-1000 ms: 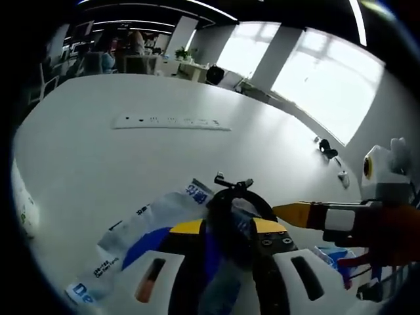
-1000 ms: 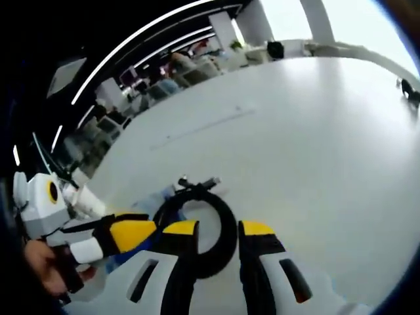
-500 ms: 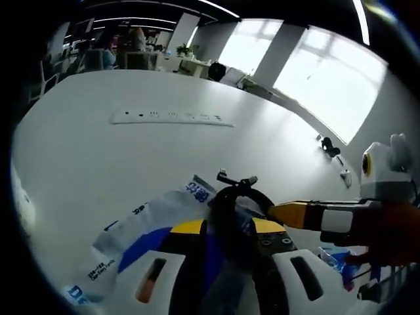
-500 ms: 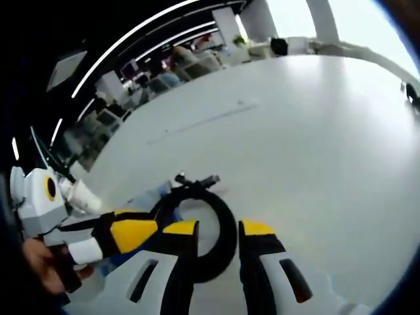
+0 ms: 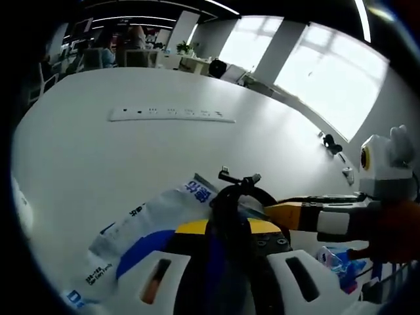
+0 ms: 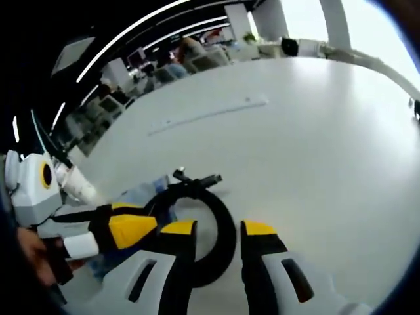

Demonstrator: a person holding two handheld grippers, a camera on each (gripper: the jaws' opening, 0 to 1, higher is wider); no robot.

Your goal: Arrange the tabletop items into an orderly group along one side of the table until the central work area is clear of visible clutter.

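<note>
A black ring-shaped clamp with a small screw at its top sits partly on a white-and-blue plastic pouch on the white counter. The left gripper seems closed over pouch and ring, probably to pin them. The right gripper, jaws apart, straddles the ring's rim, likely to lift it. A power strip lies well beyond the ring.

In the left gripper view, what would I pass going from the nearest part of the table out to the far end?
The left tongs, the blue-and-white plastic bag, the black ring-shaped clamp, the long white power strip, then the office chairs beyond the white table.
</note>
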